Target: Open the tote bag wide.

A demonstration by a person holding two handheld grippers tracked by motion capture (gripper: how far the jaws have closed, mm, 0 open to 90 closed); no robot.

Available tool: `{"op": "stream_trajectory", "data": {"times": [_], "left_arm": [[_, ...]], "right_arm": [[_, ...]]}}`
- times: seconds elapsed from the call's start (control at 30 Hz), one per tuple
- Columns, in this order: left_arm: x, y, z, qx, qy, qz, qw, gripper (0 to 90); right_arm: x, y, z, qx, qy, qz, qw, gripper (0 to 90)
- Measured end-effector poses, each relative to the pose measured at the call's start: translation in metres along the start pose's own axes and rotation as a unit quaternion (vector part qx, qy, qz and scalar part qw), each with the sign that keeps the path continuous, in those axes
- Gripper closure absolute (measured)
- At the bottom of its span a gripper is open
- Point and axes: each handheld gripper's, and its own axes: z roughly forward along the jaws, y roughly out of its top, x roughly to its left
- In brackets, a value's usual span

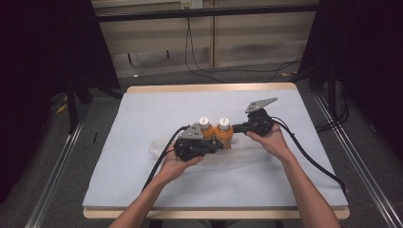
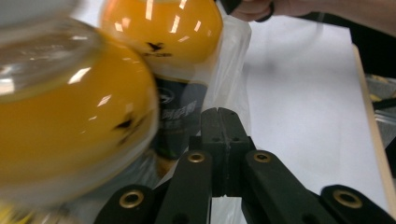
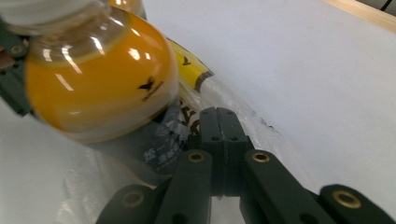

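Two orange-filled clear plastic bottles with white caps (image 1: 216,131) stand mid-table inside thin clear plastic bag (image 1: 242,156); left gripper (image 2: 223,122) and right gripper (image 3: 223,122) each pinch film, jaws closed, apparently; uneven pulling could topple bottles or tear film.

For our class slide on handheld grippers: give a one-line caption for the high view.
Two handheld grippers, left and right, grip a clear plastic bag around two orange bottles on a white-covered table.

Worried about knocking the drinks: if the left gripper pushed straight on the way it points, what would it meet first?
Probably the clear plastic bag its shut jaws already pinch, then bare table cover; the orange bottles sit just left of that line.
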Motion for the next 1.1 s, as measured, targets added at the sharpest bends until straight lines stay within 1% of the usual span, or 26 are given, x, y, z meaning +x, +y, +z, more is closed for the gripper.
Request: {"op": "stream_trajectory", "data": {"times": [0.07,0.1,0.13,0.2,0.27,0.3,0.33,0.37,0.4,0.47,0.5,0.53,0.57,0.6,0.63,0.67,0.7,0.73,0.77,0.8,0.83,0.97,1.0,1.03,1.07,1.1], "left_arm": [[0.002,-0.003,0.004,0.006,-0.001,-0.004,1.0,90.0],[0.002,-0.004,0.004,0.014,0.006,0.001,0.9999,90.0],[0.002,-0.006,0.005,0.011,0.003,-0.004,0.9999,90.0],[0.002,-0.009,0.006,0.017,0.01,-0.002,0.9998,90.0],[0.002,-0.012,0.009,0.022,0.011,-0.003,0.9997,90.0],[0.0,-0.015,0.012,0.032,0.009,0.001,0.9995,90.0],[0.0,-0.015,0.012,0.032,0.009,0.001,0.9995,90.0],[0.001,-0.017,0.014,0.042,0.013,0.014,0.9989,90.0],[0.002,-0.02,0.016,0.043,0.012,0.004,0.999,90.0],[0.004,-0.023,0.016,0.051,0.018,0.005,0.9985,90.0],[0.004,-0.024,0.017,0.048,0.018,-0.003,0.9987,90.0],[0.005,-0.026,0.017,0.047,0.021,-0.002,0.9987,90.0],[0.005,-0.026,0.017,0.055,0.022,0.0,0.9982,90.0],[0.005,-0.027,0.018,0.057,0.021,0.001,0.9981,90.0],[0.004,-0.027,0.019,0.06,0.026,0.003,0.9978,90.0],[0.004,-0.029,0.02,0.056,0.023,0.001,0.9982,90.0],[0.003,-0.031,0.023,0.064,0.023,0.002,0.9977,90.0],[0.003,-0.031,0.023,0.064,0.023,0.002,0.9977,90.0],[0.002,-0.032,0.024,0.064,0.023,0.006,0.9977,90.0],[0.0,-0.033,0.024,0.073,0.029,0.01,0.9969,90.0],[-0.002,-0.034,0.027,0.073,0.022,0.015,0.997,90.0],[-0.004,-0.035,0.028,0.079,0.029,0.02,0.9963,90.0],[-0.004,-0.036,0.029,0.081,0.029,0.021,0.996,90.0],[-0.005,-0.037,0.03,0.082,0.03,0.024,0.9959,90.0],[-0.007,-0.038,0.032,0.094,0.032,0.028,0.9947,90.0],[-0.007,-0.039,0.033,0.099,0.03,0.035,0.994,90.0]], "right_arm": [[-0.002,0.002,0.005,0.005,0.0,-0.002,1.0,90.0],[-0.002,0.002,0.005,0.005,0.0,-0.002,1.0,90.0],[-0.002,0.003,0.007,0.005,0.002,-0.001,1.0,90.0],[-0.003,0.004,0.009,0.004,0.006,0.0,1.0,90.0],[-0.005,0.003,0.013,0.005,0.012,0.004,0.9999,90.0],[-0.004,0.001,0.019,0.016,0.014,0.0,0.9998,90.0],[-0.004,0.001,0.021,0.022,0.012,-0.001,0.9997,90.0],[-0.004,0.001,0.021,0.022,0.012,-0.001,0.9997,90.0],[-0.004,-0.001,0.024,0.027,0.015,-0.001,0.9995,90.0],[-0.006,-0.003,0.03,0.036,0.015,0.004,0.9992,90.0],[-0.007,-0.004,0.033,0.037,0.017,0.005,0.9992,90.0],[-0.007,-0.004,0.035,0.038,0.018,0.008,0.9991,90.0],[-0.009,-0.005,0.04,0.049,0.022,0.013,0.9985,90.0],[-0.009,-0.005,0.04,0.049,0.022,0.013,0.9985,90.0],[-0.011,-0.007,0.044,0.052,0.022,0.017,0.9982,90.0],[-0.012,-0.008,0.047,0.057,0.022,0.022,0.9979,90.0],[-0.015,-0.011,0.052,0.067,0.02,0.027,0.9972,90.0],[-0.015,-0.011,0.052,0.067,0.02,0.027,0.9972,90.0],[-0.016,-0.013,0.053,0.069,0.021,0.031,0.9969,90.0],[-0.016,-0.014,0.056,0.072,0.024,0.033,0.9966,90.0],[-0.017,-0.017,0.06,0.083,0.021,0.032,0.9958,90.0],[-0.019,-0.019,0.064,0.088,0.017,0.036,0.9953,90.0],[-0.02,-0.02,0.065,0.084,0.023,0.039,0.9954,90.0],[-0.021,-0.02,0.065,0.084,0.022,0.04,0.9954,90.0],[-0.021,-0.019,0.065,0.086,0.02,0.04,0.9953,90.0],[-0.02,-0.019,0.065,0.089,0.013,0.038,0.9953,90.0]]}}
